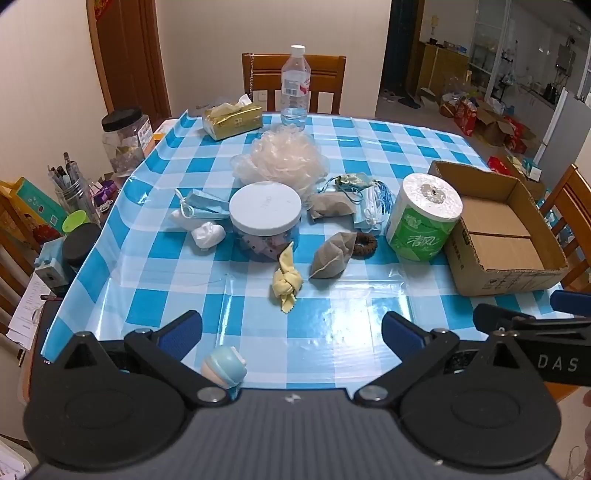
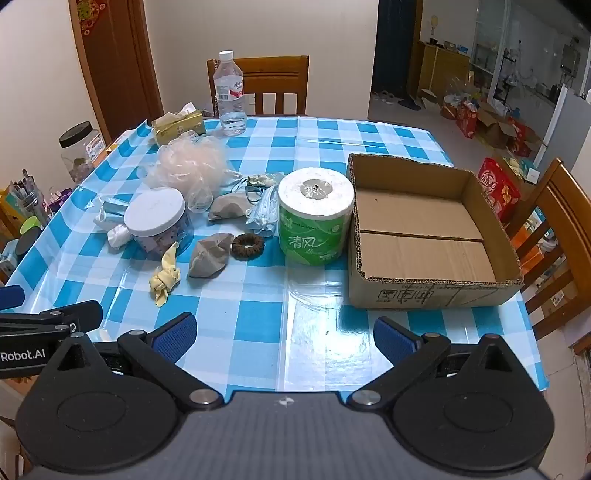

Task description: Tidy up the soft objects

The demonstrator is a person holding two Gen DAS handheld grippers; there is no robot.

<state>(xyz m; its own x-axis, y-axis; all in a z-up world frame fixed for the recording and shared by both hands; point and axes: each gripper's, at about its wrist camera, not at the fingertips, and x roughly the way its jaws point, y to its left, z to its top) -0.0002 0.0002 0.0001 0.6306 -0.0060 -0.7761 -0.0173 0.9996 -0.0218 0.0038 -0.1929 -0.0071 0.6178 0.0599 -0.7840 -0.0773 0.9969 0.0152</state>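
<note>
We find the left gripper (image 1: 291, 330) and right gripper (image 2: 284, 332) both spread wide, holding nothing, above the table's near edge. The cardboard box (image 2: 424, 291) contains nothing; the tissue roll (image 2: 314, 218) stands just beside it.

Cream wall (image 2: 295, 33) standing behind a wooden chair (image 2: 275, 83) at the table's far edge; brown door (image 2: 110, 70) sitting at the left. A second chair (image 2: 554, 225) standing at the right. A dark doorway (image 2: 391, 51) opening onto a pale floor (image 2: 413, 122) where boxes (image 2: 495, 129) are lying before glass shelving (image 2: 498, 55).
</note>
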